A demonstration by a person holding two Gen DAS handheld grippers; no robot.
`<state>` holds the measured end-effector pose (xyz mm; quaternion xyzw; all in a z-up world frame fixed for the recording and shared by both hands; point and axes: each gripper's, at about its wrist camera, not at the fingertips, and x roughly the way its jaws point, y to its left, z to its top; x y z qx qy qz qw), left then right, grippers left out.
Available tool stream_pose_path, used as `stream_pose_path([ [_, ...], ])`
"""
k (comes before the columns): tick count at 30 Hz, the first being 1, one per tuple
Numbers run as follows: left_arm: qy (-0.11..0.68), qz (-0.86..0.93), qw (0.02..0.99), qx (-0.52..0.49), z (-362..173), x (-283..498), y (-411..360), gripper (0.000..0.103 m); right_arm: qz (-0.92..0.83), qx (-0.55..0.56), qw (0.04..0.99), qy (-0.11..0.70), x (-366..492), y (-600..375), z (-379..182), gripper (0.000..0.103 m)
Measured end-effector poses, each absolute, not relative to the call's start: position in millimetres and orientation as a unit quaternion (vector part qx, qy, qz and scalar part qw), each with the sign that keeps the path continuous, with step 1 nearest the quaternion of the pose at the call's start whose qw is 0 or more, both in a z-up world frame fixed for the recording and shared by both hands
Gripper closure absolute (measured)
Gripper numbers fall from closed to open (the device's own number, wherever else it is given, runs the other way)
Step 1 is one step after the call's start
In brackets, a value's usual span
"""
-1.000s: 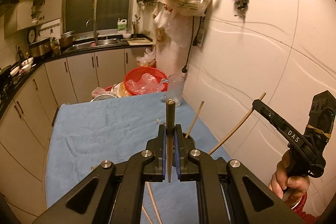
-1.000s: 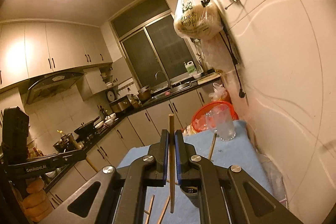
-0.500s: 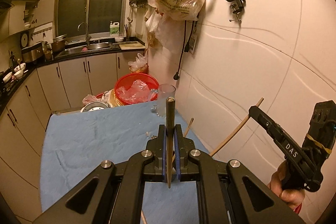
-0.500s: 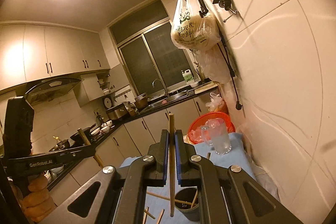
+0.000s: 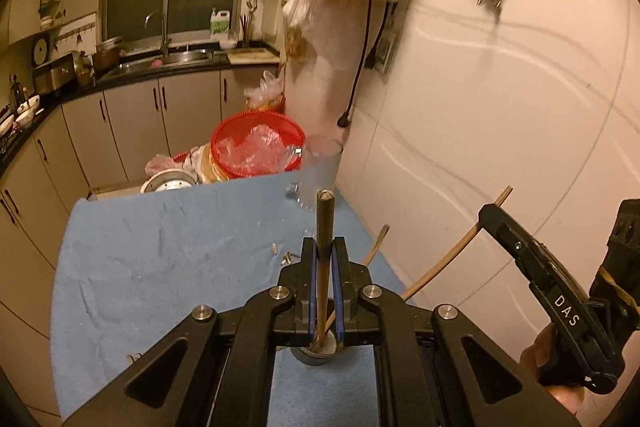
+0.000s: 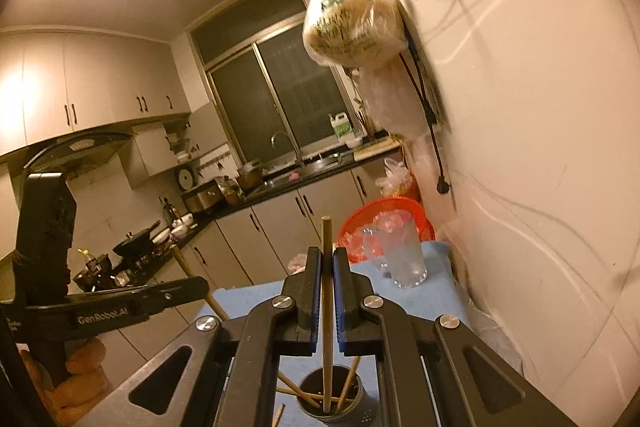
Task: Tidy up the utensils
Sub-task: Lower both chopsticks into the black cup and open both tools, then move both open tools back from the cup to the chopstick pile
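Dark brown chopstick (image 5: 323, 259): upright, clamped between blue pads, lower end at the mouth of the dark cylindrical holder (image 5: 320, 351). Pale wooden chopstick (image 6: 327, 311): upright, likewise clamped, lower tip inside the holder (image 6: 332, 401). Several more pale chopsticks (image 6: 348, 385) leaning inside it at angles. Holder standing upright on blue cloth.

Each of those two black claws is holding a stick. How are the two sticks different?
The stick in the left claw is a dark brown chopstick and looks thicker; the one in the right claw is a pale chopstick and looks slimmer. The pale one's lower end is already down inside the dark cup, among other sticks; the dark one's tip is only at the rim. Both stand upright, pinched between blue pads.
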<state>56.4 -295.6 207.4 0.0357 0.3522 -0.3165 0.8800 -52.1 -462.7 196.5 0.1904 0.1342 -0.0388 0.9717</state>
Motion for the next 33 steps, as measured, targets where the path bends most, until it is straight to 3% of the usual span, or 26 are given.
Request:
stream_pose_path([
  [18, 0.397, -0.292, 0.869, 0.051, 165.0, 81.1, -308.0, 0.095, -0.026, 0.214, 0.949, 0.23, 4.1, -474.5, 137.2, 0.093],
  [20, 0.398, -0.295, 0.867, 0.046, 167.3, 82.3, -307.3, 0.092, -0.03, 0.213, 0.949, 0.229, 5.2, -474.2, 138.8, 0.09],
  [23, 0.39, -0.293, 0.872, 0.041, 172.7, 79.8, -302.5, 0.076, -0.032, 0.211, 0.951, 0.222, 0.9, -473.1, 143.6, 0.088],
  [33, 0.35, -0.295, 0.889, 0.024, 203.2, 49.2, -265.2, 0.075, -0.018, 0.222, 0.955, 0.196, -34.3, -463.6, 160.5, 0.088],
])
